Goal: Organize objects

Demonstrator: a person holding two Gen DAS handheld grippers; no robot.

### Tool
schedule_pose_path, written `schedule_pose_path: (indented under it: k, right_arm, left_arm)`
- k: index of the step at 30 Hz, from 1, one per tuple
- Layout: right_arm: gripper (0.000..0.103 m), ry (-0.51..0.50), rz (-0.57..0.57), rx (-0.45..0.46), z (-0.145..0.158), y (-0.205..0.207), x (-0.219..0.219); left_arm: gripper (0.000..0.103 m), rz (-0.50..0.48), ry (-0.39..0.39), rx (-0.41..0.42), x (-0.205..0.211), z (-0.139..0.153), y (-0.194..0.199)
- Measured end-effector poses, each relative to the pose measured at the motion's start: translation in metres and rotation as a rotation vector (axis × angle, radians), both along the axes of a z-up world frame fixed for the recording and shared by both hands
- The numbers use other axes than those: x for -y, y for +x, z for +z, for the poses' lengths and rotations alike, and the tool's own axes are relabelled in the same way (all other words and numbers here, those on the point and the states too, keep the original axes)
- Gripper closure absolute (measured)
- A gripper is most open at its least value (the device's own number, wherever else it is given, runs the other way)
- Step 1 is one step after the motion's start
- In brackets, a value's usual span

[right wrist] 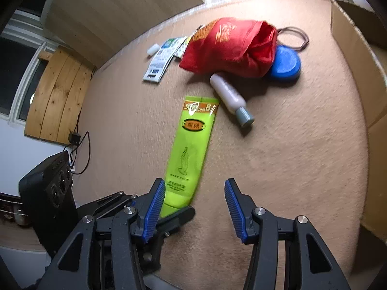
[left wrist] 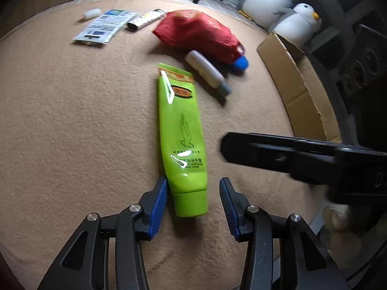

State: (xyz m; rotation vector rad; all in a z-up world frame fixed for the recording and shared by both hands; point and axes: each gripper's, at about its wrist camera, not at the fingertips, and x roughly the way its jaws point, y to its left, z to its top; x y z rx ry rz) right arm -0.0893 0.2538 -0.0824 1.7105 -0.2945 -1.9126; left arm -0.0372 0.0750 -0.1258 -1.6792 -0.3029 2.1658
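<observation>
A bright green hand cream tube [left wrist: 180, 130] lies lengthwise on the beige carpet-like surface [left wrist: 72, 133], cap end nearest me. My left gripper [left wrist: 193, 180] is open around the cap end. Its left pad [left wrist: 158, 205] sits against the tube's edge, while the right pad stands clear of it. In the right wrist view the same tube [right wrist: 191, 145] runs away from my right gripper [right wrist: 194, 181]. That gripper is open, hovering above the tube's near end and gripping nothing. The black frame of the right gripper [left wrist: 290, 157] crosses the left wrist view just right of the tube.
Beyond the tube lie a white bottle with a grey cap [right wrist: 229, 96], a red cloth bag [right wrist: 229, 48], a blue round lid [right wrist: 286, 65] and a thin brown loop [right wrist: 293, 37]. Further back are a leaflet [left wrist: 104, 25] and a small white cylinder [left wrist: 92, 13]. An open cardboard box [left wrist: 302, 84] stands along the right edge.
</observation>
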Motion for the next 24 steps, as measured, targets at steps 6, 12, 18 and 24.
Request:
schedule_pose_path:
  k: [6, 12, 18, 24]
  right_arm:
    - [0.055, -0.008, 0.013, 0.031, -0.013, -0.001, 0.012]
    - [0.057, 0.0, 0.022, 0.058, -0.026, -0.003, 0.021]
    - [0.069, 0.012, 0.025, 0.05, -0.03, -0.004, 0.021]
    - [0.071, -0.003, 0.003, 0.044, -0.032, -0.003, 0.018]
  left_arm:
    - [0.057, 0.004, 0.022, 0.003, -0.001, -0.001, -0.005]
    - [0.057, -0.009, 0.039, 0.005, 0.0, -0.01, -0.022]
    - [0.058, -0.008, 0.047, -0.001, -0.002, -0.011, -0.023]
    - [0.059, -0.003, 0.058, 0.0, -0.004, -0.011, -0.022]
